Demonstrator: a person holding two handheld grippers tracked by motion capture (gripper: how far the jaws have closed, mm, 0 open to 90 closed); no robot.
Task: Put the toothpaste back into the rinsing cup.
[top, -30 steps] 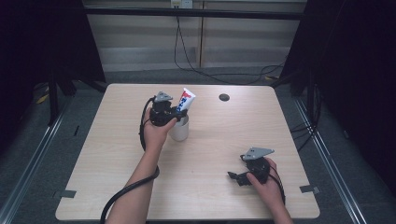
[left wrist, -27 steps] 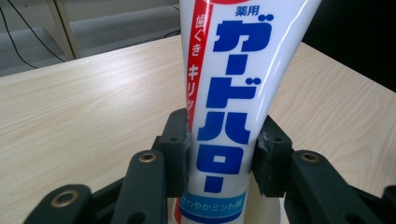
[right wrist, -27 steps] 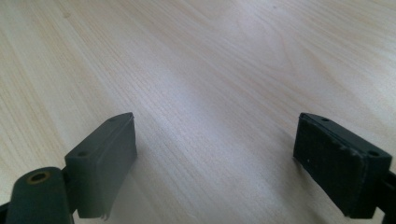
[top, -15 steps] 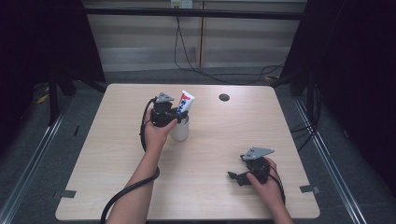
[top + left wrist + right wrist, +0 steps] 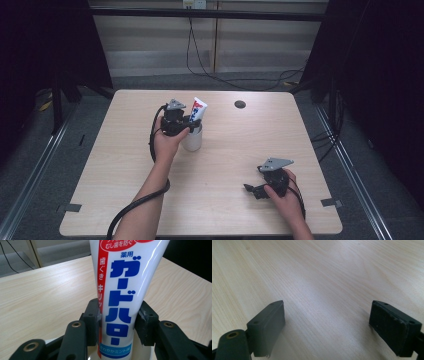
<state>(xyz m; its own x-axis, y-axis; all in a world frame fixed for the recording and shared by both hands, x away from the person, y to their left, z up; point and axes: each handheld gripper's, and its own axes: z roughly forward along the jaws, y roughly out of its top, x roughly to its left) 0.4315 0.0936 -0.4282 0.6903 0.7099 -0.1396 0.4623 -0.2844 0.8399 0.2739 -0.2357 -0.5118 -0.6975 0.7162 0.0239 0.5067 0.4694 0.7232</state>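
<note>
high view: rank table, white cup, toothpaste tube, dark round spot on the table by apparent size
1. table, by far the largest.
2. toothpaste tube and white cup: look alike; the left gripper covers part of both, so no ranking.
3. dark round spot, the smallest.

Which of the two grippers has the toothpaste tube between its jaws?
The left gripper: its jaws flank the toothpaste tube standing in the white cup. The right gripper is open over bare table.

**Three cameras, one surface**

The high view looks forward and down on the whole surface point(image 5: 125, 200). The left gripper view sits very near the toothpaste tube point(image 5: 125, 295), at 11 o'clock from centre. The right gripper view skims bare wood at 5 o'clock.
</note>
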